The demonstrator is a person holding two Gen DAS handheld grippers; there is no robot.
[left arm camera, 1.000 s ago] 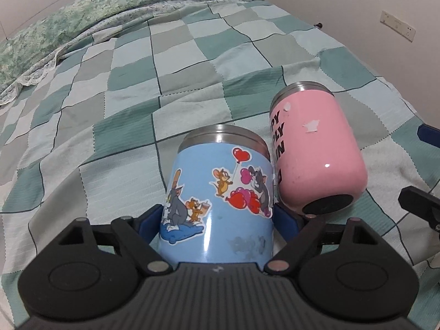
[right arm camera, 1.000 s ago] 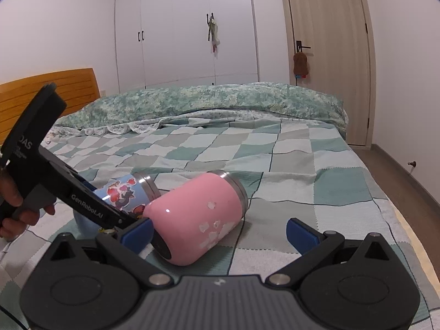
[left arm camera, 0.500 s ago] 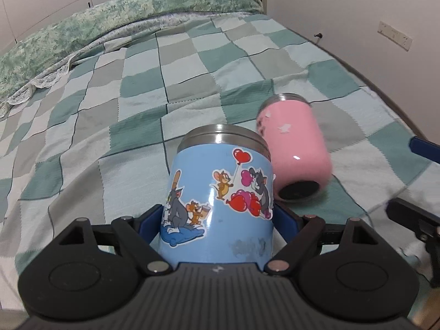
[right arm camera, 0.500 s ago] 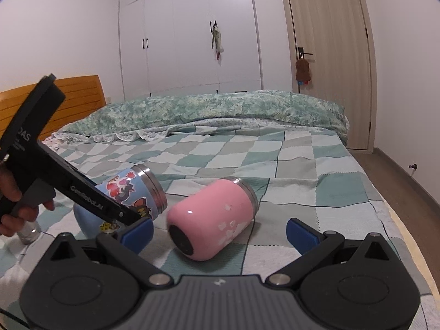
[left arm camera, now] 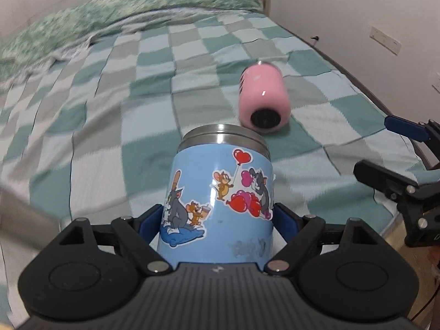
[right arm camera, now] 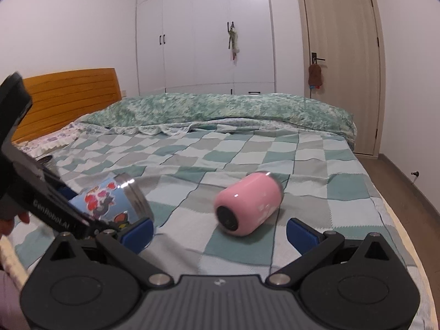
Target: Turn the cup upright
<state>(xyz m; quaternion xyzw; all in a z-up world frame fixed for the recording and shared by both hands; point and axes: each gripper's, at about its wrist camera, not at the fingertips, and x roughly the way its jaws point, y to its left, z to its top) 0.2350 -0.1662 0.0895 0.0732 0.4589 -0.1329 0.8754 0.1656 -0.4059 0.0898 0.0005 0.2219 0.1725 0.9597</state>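
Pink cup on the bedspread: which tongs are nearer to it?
Right. The right tongs are open, facing the pink cup just ahead. The left tongs, off to its side, hold the blue cup.

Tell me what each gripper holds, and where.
Left gripper clamps the blue cup by its lower body sides. Right gripper is open, holding nothing.

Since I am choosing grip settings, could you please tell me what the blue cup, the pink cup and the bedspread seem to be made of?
Blue cup: probably steel with a glossy blue coat; the bare silver rim and highlights suggest it; cartoon stickers on the side.
Pink cup: likely the same make, glossy pink with a metal rim and a dark base; blurred.
Bedspread: soft woven or knitted cloth, matte; it wrinkles.
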